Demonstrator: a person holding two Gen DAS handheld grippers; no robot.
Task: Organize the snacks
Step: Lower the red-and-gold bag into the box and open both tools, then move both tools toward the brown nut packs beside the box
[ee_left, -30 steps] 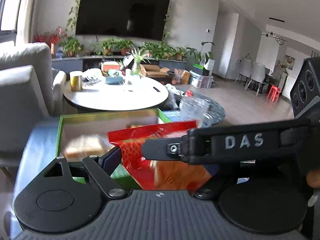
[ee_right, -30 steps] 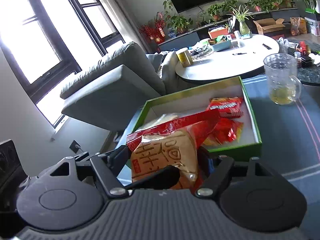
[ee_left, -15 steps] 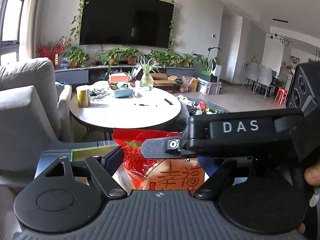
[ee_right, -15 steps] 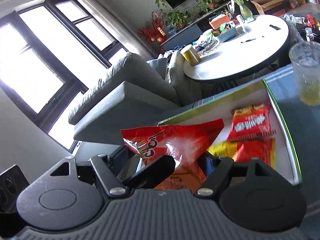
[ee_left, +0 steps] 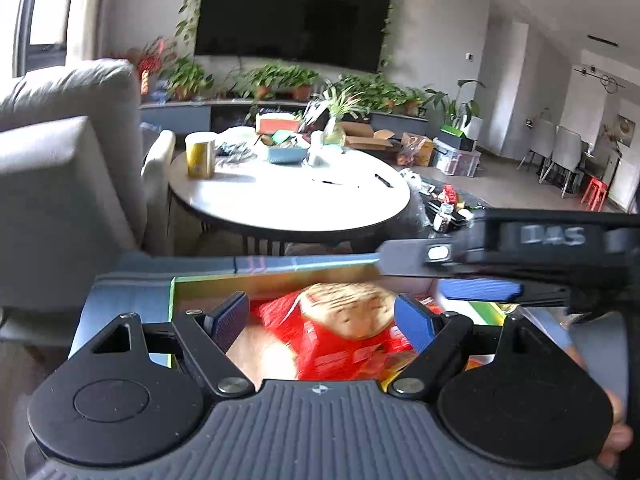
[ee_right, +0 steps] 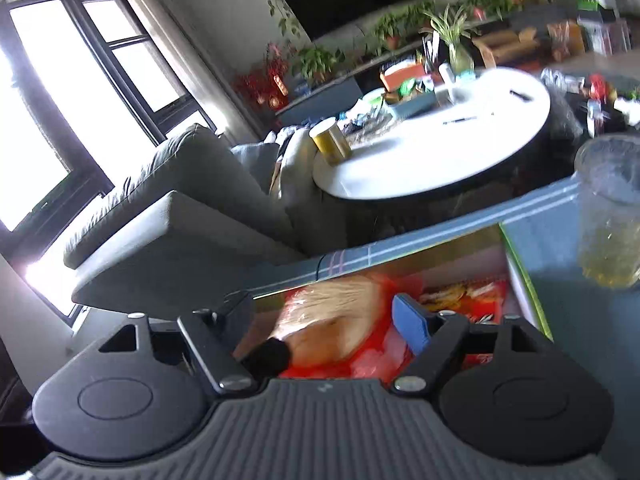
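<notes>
red snack bag (ee_left: 340, 332) printed with tan pastry, blurred.

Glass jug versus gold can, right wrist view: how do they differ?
The glass jug is clear, with yellowish liquid at the bottom; the gold can is opaque with a pale lid. The glass jug stands on the blue table beside the green box; the gold can stands on the white round table. Both are upright.

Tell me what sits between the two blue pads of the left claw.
In the left wrist view, the red snack bag lies between the left claw's pads, inside the green box; the pads stand clear of it.
</notes>
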